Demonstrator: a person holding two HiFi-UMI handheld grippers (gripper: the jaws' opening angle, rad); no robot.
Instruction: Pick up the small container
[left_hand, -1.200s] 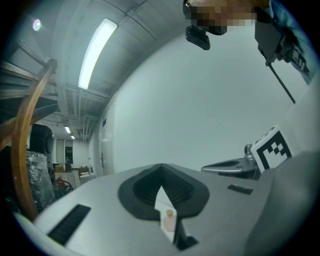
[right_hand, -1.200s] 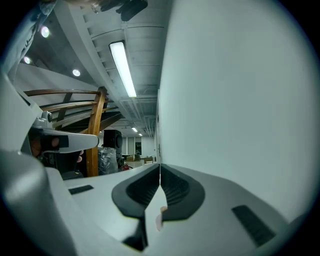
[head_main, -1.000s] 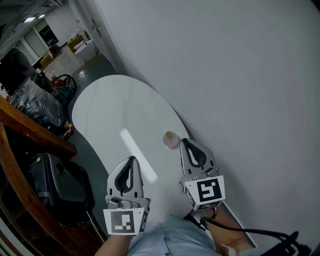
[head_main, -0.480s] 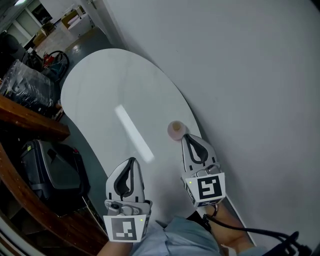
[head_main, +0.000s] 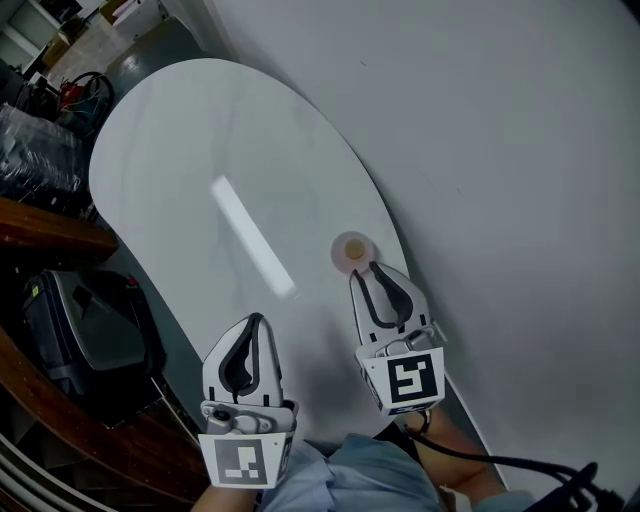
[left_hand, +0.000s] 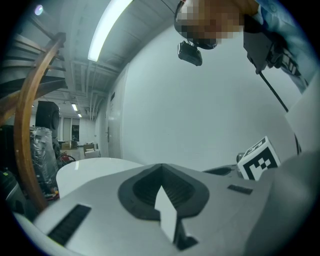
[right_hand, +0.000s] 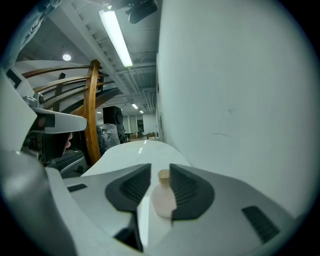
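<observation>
1. Head view: I have both grippers low over the white oval table (head_main: 190, 130), side by side and pointing away from me.
   - The left gripper (head_main: 256, 319) is over the table's near edge.
   - The right gripper (head_main: 369, 270) is near the wall (head_main: 500, 150).
   - The small container (head_main: 351, 250) stands upright on the table, just ahead of the right tips.
   - Each gripper's cube shows a black-and-white square marker, the right cube (head_main: 405, 380) clearest.
   - A black cable (head_main: 500, 464) trails from my right wrist.
2. Left gripper view: the left gripper (left_hand: 160, 167) points a little downward; its jaws are clenched together with nothing between them; the right one's marker cube (left_hand: 258, 159) shows at the side.
3. Right gripper view: the right gripper (right_hand: 160, 171) has just been opening its jaws; the pinkish small container (right_hand: 163, 201) with its tan cap shows in the gap; the pads are released and not pressing on it.
</observation>
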